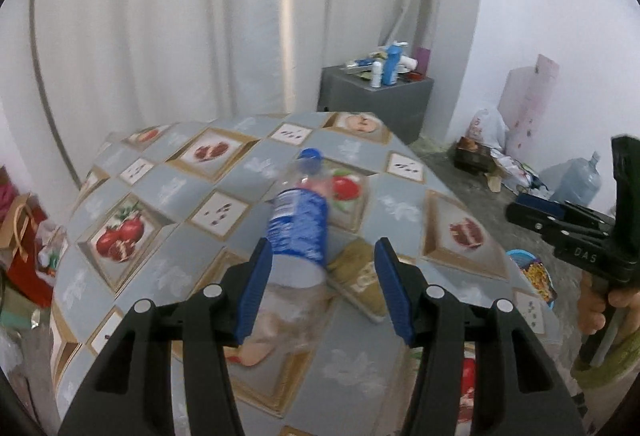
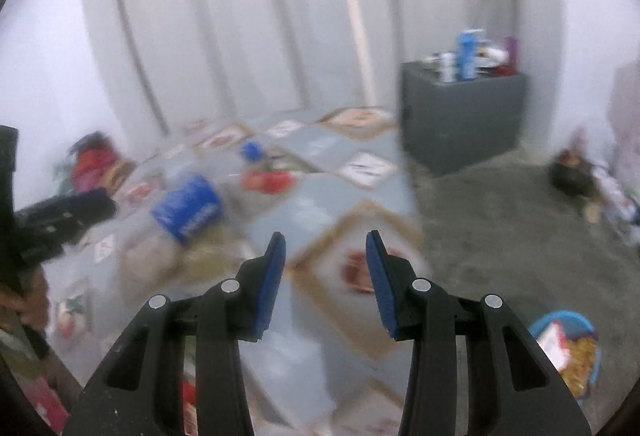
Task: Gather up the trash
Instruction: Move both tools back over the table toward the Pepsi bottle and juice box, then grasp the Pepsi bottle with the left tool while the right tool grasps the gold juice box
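A clear plastic bottle [image 1: 298, 224] with a blue label and blue cap lies on the patterned tablecloth [image 1: 160, 192], cap pointing away. My left gripper [image 1: 322, 256] is open, its jaws on either side of the bottle's base, with the left pad close to it. An olive-brown wrapper [image 1: 360, 276] lies just right of the bottle. My right gripper [image 2: 326, 248] is open and empty above the table's right part; it shows at the right of the left wrist view [image 1: 560, 224]. The right wrist view is blurred; the bottle [image 2: 188, 212] lies left of my fingers there.
A grey cabinet [image 1: 376, 100] with bottles on top stands behind the table. A blue basin [image 2: 572, 348] holding colourful trash sits on the floor at the right. Bags and a water jug [image 1: 576, 180] line the right wall. Red bags [image 1: 24, 248] lie at the left.
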Demonstrator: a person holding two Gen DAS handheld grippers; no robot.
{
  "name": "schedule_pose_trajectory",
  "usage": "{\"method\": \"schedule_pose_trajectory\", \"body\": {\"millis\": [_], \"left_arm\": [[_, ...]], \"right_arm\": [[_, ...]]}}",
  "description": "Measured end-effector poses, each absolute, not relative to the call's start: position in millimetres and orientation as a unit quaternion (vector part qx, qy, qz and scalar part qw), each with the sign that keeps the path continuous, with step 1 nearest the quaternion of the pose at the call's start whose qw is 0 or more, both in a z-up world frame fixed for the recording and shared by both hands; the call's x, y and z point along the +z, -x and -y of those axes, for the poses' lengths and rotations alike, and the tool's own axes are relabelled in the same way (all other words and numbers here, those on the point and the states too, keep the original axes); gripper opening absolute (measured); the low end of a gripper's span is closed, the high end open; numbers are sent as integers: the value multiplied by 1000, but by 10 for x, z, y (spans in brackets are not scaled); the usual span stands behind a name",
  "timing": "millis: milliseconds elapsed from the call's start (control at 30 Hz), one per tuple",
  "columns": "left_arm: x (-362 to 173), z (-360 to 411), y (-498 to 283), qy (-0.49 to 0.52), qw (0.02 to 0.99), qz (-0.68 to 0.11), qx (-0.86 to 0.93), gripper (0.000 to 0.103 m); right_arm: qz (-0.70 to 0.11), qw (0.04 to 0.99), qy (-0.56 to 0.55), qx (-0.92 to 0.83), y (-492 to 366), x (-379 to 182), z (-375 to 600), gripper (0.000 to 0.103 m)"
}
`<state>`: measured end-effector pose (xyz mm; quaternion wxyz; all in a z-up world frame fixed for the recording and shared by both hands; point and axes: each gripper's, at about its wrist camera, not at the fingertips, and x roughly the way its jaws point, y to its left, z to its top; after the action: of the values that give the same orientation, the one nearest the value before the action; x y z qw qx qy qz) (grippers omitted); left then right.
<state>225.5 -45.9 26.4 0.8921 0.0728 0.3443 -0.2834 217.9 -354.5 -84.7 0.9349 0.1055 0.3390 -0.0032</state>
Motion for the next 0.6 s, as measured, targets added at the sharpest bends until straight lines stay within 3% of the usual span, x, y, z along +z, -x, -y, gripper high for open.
{"method": "schedule_pose_trajectory", "body": {"millis": [600], "left_arm": [[-133,313,-2500,-58,870,-389,-298,52]], "right_arm": [[-427,900,-48,73,-2691,-1161,2782,41]]}}
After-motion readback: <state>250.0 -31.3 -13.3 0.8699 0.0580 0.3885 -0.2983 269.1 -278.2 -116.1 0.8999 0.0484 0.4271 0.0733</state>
